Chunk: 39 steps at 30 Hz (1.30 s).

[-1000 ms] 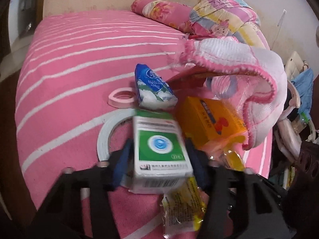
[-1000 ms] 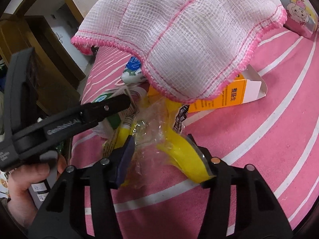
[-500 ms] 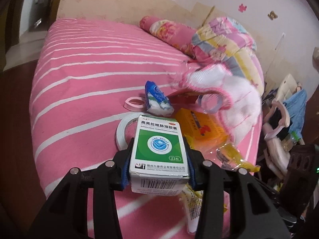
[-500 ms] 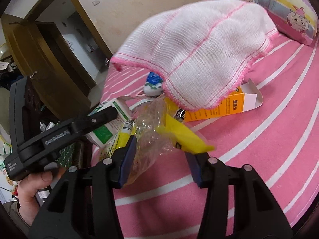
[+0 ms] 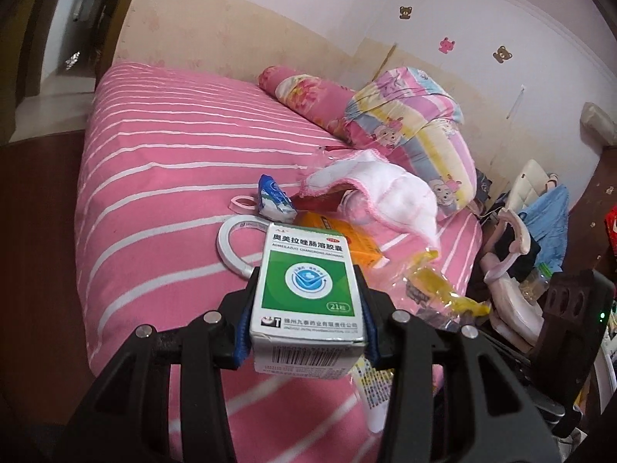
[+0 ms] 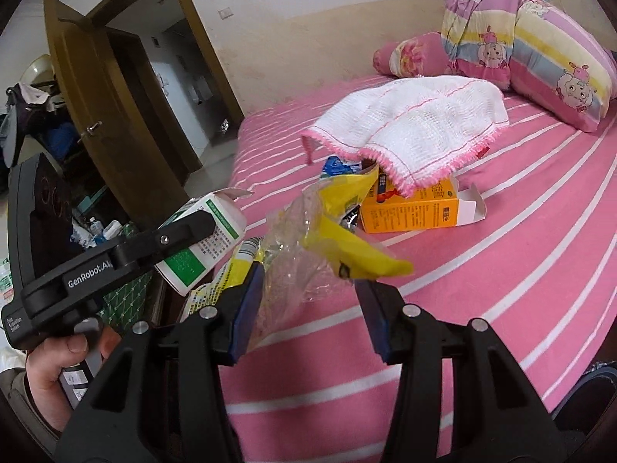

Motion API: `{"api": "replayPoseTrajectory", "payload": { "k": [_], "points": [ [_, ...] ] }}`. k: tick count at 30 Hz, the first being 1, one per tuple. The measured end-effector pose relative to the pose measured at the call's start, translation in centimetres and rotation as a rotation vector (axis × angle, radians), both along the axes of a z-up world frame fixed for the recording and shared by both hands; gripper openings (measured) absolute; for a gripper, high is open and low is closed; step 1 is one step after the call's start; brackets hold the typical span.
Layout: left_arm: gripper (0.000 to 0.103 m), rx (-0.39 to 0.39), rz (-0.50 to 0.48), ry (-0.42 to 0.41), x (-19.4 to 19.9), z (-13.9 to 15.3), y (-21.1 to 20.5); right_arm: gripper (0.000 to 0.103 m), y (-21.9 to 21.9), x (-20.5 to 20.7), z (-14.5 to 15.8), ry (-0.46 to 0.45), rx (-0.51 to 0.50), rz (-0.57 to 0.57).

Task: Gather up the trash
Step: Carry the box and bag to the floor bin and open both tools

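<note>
Trash in hand already: left gripper [image 5: 306, 322] is clamped on a green-and-white medicine box [image 5: 306, 297], pads flat on its two long sides, box lifted off the bed [image 5: 162, 177] near the front edge. Right gripper [image 6: 308, 316] has a crinkly clear-and-yellow plastic wrapper [image 6: 327, 243] between its jaws, roughly half open; left pad touches the film, but whether the right pad presses it I can't tell, so the hold looks loose.

Handling, as I judge it: box is light, stiff cardboard, prob. empty (top flap is open in the right view), so gentle squeeze on the flat sides is enough; too hard and it'll crush. Wrapper is v. light, floppy, slippery; best pinched where the film is bunched, not on the yellow tail.

More left on the bed, mid-way along the right edge: orange box [image 6: 412, 212] w/ open flap, half under a white-pink knitted cloth [image 6: 416, 131]; blue-white packet [image 5: 274, 198] just beside it; white tape ring [image 5: 231, 243] and a small pink ring [image 5: 241, 203] nearby. Cloth hangs over the orange box and would be in the way of a top grab. Pillows sit at the far corner, well apart.
</note>
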<state>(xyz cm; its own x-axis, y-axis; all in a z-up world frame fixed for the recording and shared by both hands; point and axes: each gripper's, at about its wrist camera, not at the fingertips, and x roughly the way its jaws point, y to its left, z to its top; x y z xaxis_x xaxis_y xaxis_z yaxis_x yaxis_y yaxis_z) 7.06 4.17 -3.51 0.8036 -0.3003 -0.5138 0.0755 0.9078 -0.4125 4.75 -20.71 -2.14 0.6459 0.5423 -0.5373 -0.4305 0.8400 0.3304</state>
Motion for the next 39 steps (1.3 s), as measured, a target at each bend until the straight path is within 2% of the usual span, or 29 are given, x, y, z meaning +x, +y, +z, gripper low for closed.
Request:
{"api": "replayPoseTrajectory", "payload": {
  "k": [6, 12, 22, 27, 34, 39],
  "points": [
    [0.042, -0.013, 0.001, -0.026, -2.9, 0.9, -0.3, 0.049, 2.2, 0.8, -1.3, -0.023, 0.005, 0.022],
    [0.042, -0.033, -0.014, -0.054, -4.9, 2.3, -1.4, 0.05, 1.2, -0.8, -0.3, -0.073, 0.028, 0.003],
    [0.042, -0.055, -0.127, -0.146, -6.2, 6.6, -6.6, 0.05, -3.9, -3.7, 3.5, -0.143, 0.099, -0.142],
    [0.043, -0.073, -0.209, -0.166, -6.1, 7.7, -10.1, 0.05, -7.5, -5.0, 4.2, -0.152, 0.112, -0.221],
    [0.043, -0.083, -0.35, -0.123, -5.0, 6.8, -16.5, 0.05, -13.2, -7.4, 3.1, -0.128, 0.116, -0.351],
    [0.043, -0.106, -0.455, -0.049, -4.2, 4.9, -21.5, 0.05, -17.3, -8.9, 1.2, -0.099, 0.095, -0.441]
  ]
}}
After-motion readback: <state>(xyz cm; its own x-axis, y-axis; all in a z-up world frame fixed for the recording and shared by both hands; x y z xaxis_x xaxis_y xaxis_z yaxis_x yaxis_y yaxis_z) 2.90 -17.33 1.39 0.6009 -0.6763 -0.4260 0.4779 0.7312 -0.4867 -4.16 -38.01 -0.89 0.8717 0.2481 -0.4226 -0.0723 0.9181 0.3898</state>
